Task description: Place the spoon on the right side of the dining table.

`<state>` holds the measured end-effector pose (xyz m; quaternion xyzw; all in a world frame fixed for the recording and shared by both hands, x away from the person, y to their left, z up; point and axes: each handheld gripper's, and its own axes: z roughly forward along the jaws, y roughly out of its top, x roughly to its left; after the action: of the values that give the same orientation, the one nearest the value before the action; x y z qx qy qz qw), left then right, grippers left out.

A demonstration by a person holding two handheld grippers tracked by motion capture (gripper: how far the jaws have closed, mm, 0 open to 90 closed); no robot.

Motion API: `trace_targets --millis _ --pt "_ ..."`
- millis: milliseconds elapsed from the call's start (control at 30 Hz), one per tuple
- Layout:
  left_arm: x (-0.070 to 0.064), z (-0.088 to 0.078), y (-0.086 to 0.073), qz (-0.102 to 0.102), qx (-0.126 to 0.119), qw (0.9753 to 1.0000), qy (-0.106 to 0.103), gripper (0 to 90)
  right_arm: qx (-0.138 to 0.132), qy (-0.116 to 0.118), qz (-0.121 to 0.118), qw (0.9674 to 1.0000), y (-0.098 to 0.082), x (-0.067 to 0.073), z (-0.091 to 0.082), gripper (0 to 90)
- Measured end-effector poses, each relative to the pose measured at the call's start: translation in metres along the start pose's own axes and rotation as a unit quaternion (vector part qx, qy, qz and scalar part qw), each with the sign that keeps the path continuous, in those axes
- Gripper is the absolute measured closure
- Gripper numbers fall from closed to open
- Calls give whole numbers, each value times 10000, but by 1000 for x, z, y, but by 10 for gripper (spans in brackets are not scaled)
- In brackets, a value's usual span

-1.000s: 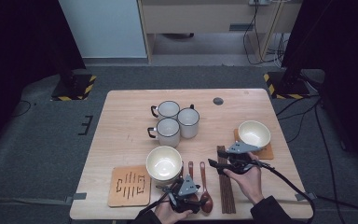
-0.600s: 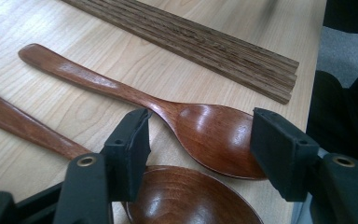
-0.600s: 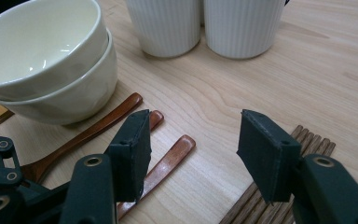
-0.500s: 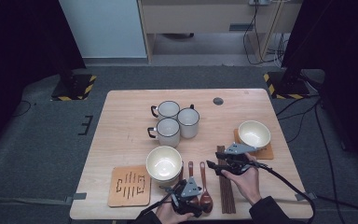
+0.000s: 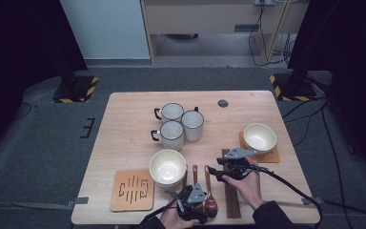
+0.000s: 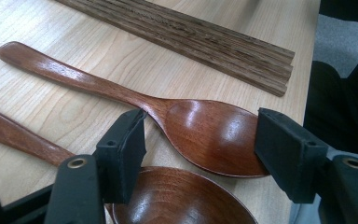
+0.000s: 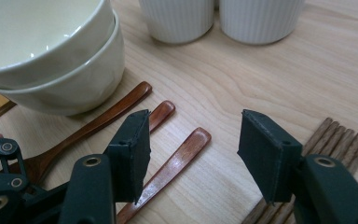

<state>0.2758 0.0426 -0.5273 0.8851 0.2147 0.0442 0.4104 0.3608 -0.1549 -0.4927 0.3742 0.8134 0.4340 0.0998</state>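
Three dark wooden spoons lie side by side near the table's front edge. My left gripper (image 5: 204, 210) (image 6: 200, 135) is low over them. Its jaws have just been opening and now straddle the bowl of the right-hand spoon (image 5: 209, 198) (image 6: 205, 133), which rests flat on the wood, and the pads do not press on it. A second spoon bowl (image 6: 182, 198) lies just under the jaws. My right gripper (image 5: 210, 171) (image 7: 193, 135) hovers open above the spoon handles (image 7: 177, 158), holding nothing. A bundle of dark chopsticks (image 5: 231, 191) (image 6: 191, 32) (image 7: 335, 135) lies right of the spoons.
Two stacked cream bowls (image 5: 167, 167) (image 7: 51, 56) stand left of the spoons, beside an orange coaster (image 5: 132, 190). Another cream bowl (image 5: 259, 137) sits on a coaster at the right. Three white mugs (image 5: 181, 124) cluster at mid-table. The table's front edge (image 5: 248, 222) is close.
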Motion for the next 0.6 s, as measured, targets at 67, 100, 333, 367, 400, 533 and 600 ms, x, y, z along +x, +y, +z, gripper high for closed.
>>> trace_targets --millis 67,100,333,367,400,533,600 --pt "0 1 0 21 7 10000 17 326 66 22 -9 10000 -1 1 3 424" --pt "-1 1 -1 43 15 10000 28 326 97 37 -9 9999 -1 1 5 420" --pt "-3 4 -2 201 26 9998 54 323 261 80 13 9996 -6 3 13 419" --pt "-3 4 -3 201 13 9998 55 321 290 105 14 9995 -6 2 13 419" --pt "-2 4 -3 197 -1 9998 54 319 290 106 13 9995 -6 2 14 419" --pt "-2 4 -4 239 -35 9997 47 314 312 192 72 9993 -7 3 16 418" --pt "-2 4 -5 237 -58 9997 59 308 331 234 88 9991 -8 3 16 417"
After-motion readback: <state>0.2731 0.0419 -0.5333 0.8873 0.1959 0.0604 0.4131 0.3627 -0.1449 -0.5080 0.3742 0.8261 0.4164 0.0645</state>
